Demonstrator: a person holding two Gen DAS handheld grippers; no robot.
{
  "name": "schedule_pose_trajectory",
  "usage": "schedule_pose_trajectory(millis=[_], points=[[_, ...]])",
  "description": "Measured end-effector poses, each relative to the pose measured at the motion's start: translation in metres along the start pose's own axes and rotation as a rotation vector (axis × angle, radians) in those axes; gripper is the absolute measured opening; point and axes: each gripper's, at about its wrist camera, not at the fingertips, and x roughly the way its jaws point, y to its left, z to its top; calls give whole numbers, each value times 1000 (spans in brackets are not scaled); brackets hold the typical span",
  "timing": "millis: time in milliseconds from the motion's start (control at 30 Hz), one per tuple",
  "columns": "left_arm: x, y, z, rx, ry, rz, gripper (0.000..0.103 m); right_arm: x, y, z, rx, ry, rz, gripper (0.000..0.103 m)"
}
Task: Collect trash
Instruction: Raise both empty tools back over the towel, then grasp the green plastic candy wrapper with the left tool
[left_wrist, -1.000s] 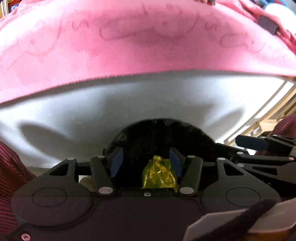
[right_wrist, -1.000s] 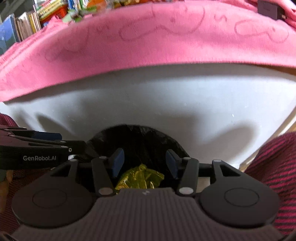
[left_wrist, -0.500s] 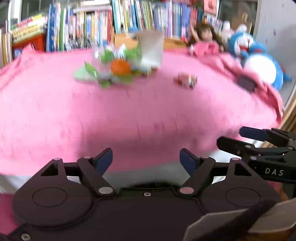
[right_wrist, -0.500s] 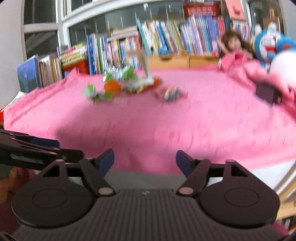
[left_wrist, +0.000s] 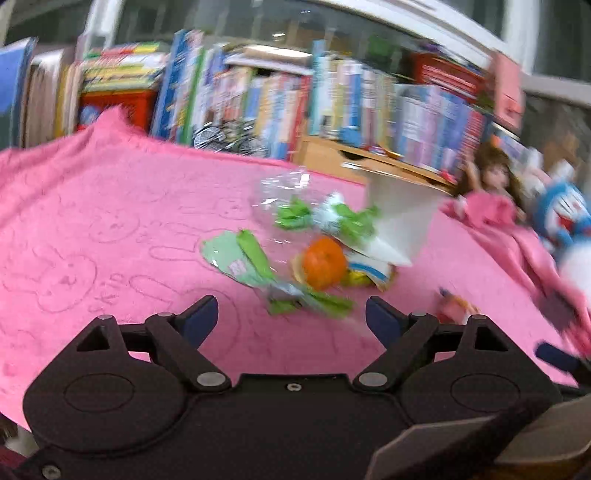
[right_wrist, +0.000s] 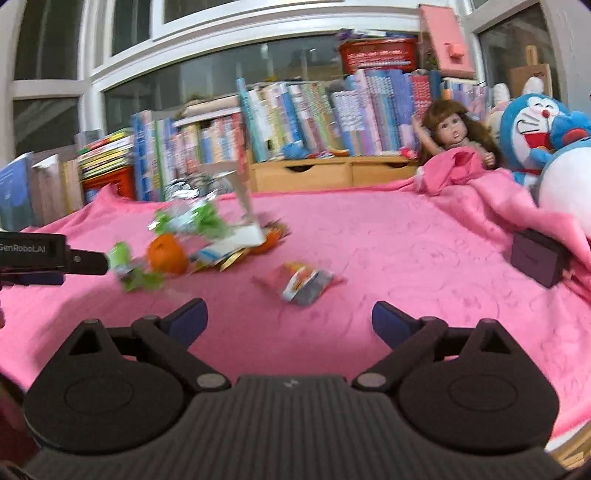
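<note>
Fingers (left_wrist: 201, 319) of both grippers spread, empty, over pink blanket (right_wrist: 388, 251); wrapper pile (left_wrist: 314, 236), doll (right_wrist: 456, 133) beyond.

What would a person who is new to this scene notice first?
First, the pink blanket covering the whole surface, with a heap of trash at its left: green wrappers and an orange. One wrapper lies apart, in front of the open right gripper. A doll sits at the back right.
</note>
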Motion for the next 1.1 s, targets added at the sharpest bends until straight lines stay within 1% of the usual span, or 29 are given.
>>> schedule_pose_trajectory(millis=[33, 100, 200, 333, 400, 467, 533, 567, 633, 800, 1000, 1067, 1100], points=[[9, 1, 3, -25, 5, 21, 86, 7, -1, 2, 9, -6, -9, 100], [25, 4, 4, -61, 8, 44, 86, 21, -4, 7, 25, 9, -8, 101], [47, 7, 5, -95, 32, 53, 86, 40, -6, 10, 36, 34, -27, 101], [67, 6, 0, -112, 68, 65, 87, 61, -6, 11, 29, 79, -35, 101], [73, 4, -2, -91, 46, 71, 87, 70, -5, 11, 31, 112, -25, 101], [75, -1, -2, -73, 46, 80, 87, 76, -4, 10, 28, 141, -17, 99], [79, -3, -1, -68, 44, 82, 87, 80, -2, 9, 17, 160, -16, 94], [80, -3, -1, -63, 42, 80, 87, 81, -2, 9, 14, 165, -15, 93], [83, -5, -1, -55, 37, 75, 87, 81, -3, 9, 17, 168, -12, 90], [88, -12, -5, 6, 29, 84, 90, 81, -4, 7, 16, 164, -16, 86], [87, -10, -7, -3, 13, 72, 91, 80, -3, 7, 6, 161, -13, 84], [86, -9, -8, -10, 6, 67, 91, 80, -3, 7, 8, 157, -12, 82], [86, -8, -8, -14, 4, 64, 90, 80, -3, 6, 7, 155, -12, 79]])
